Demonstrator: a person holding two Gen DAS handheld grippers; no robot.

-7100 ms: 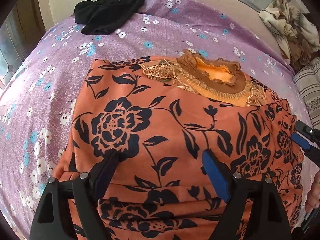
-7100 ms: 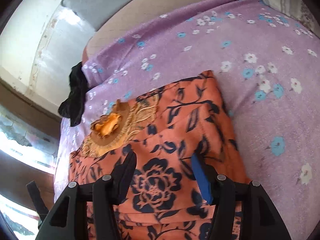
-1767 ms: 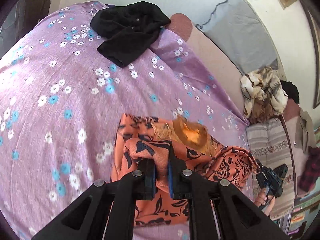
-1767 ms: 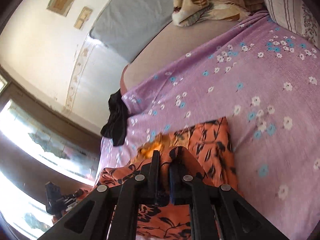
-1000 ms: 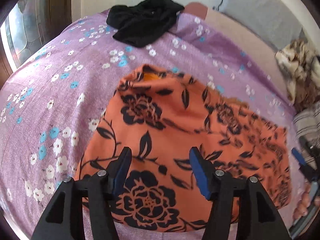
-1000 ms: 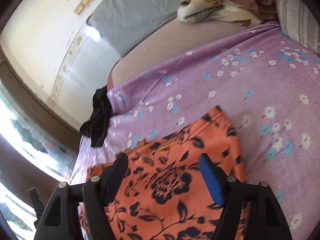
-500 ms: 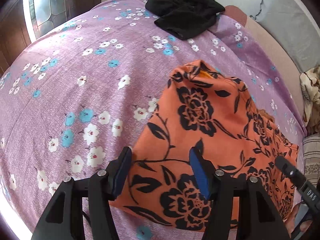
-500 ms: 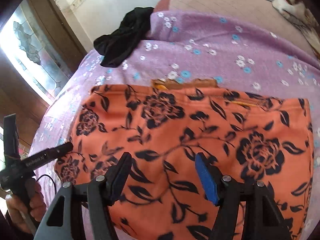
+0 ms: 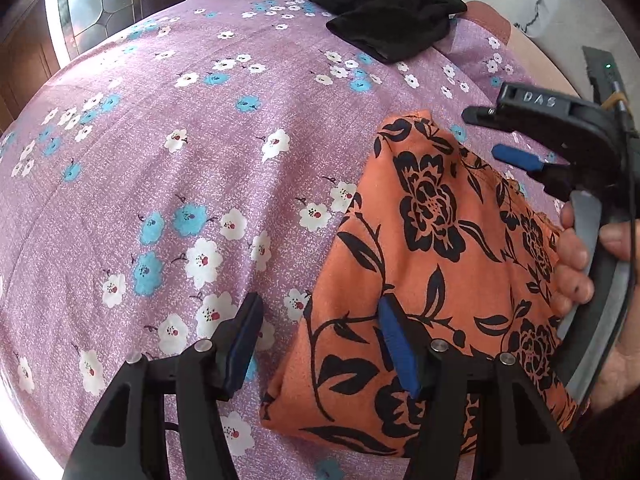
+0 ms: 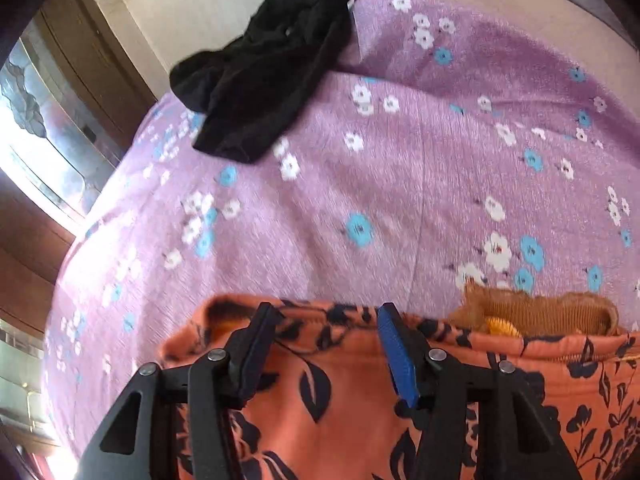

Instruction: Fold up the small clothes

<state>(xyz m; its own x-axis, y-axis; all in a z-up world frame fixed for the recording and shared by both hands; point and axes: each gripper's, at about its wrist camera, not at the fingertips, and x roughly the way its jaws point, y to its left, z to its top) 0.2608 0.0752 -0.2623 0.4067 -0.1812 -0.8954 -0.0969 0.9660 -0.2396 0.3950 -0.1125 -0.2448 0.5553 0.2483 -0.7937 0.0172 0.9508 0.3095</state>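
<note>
An orange garment with black flowers [image 9: 432,264] lies folded on the purple flowered bedsheet [image 9: 192,152]. My left gripper [image 9: 320,344] is open and empty, straddling the garment's near-left edge. My right gripper [image 10: 324,344] is open and empty over the garment's [image 10: 352,408] far-left corner. It also shows in the left wrist view [image 9: 516,136], held in a hand above the garment's far side. The brown knitted collar [image 10: 536,314] peeks out past the folded edge.
A crumpled black garment [image 9: 384,20] lies at the far end of the bed, also in the right wrist view [image 10: 272,68]. A window with patterned glass [image 9: 100,4] and a wooden frame stand to the left.
Both grippers, shut on the garment 1.8 s ago, have let go and stay open. The left one has slid left to the garment's edge. The right one has moved up to the far corner.
</note>
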